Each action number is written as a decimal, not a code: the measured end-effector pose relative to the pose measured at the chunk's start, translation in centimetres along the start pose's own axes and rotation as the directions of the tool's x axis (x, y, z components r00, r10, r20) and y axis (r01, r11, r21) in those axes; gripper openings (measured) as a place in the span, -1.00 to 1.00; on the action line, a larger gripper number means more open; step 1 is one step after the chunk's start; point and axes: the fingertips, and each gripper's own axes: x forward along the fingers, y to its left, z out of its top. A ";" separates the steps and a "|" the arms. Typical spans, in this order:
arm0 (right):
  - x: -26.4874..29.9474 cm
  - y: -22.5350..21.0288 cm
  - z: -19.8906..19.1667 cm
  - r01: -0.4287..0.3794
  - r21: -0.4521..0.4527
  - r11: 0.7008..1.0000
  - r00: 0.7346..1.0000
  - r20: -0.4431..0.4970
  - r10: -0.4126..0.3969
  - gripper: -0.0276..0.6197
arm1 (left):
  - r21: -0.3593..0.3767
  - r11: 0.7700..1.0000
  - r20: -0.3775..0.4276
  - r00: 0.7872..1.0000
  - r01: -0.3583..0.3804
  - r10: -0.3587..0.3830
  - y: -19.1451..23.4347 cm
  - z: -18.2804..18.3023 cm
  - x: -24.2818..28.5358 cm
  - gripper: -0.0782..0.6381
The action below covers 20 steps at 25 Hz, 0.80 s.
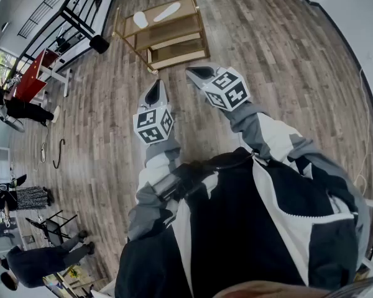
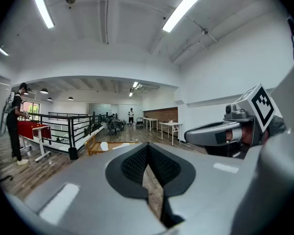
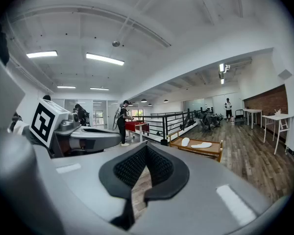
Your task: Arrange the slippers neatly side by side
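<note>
Head view: white slippers (image 1: 166, 11) lie apart atop wooden rack (image 1: 185, 8), well ahead. Left gripper (image 1: 154, 90), right gripper (image 1: 198, 73): fingers clenched, empty. Slippers likely light, floppy; pinch at heel edge.

The person wears a black, white and grey jacket (image 1: 236, 228). Its sleeves (image 1: 150, 188) are grey and white. Beyond the jacket, the grey left gripper (image 1: 154, 87) and right gripper (image 1: 197, 72) each carry a cube (image 1: 153, 125) with black squares.
</note>
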 end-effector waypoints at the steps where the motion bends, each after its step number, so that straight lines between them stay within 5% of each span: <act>1: 0.0 -0.1 0.1 0.001 0.000 1.000 1.000 0.001 -0.001 -0.91 | 0.001 1.000 0.002 1.000 -0.003 0.003 0.0 0.1 0.1 -0.77; 20: -0.2 -1.3 0.2 -0.019 0.017 1.000 1.000 0.016 0.019 -0.90 | -0.002 1.000 0.001 1.000 -0.002 0.002 -0.4 0.2 1.4 -0.77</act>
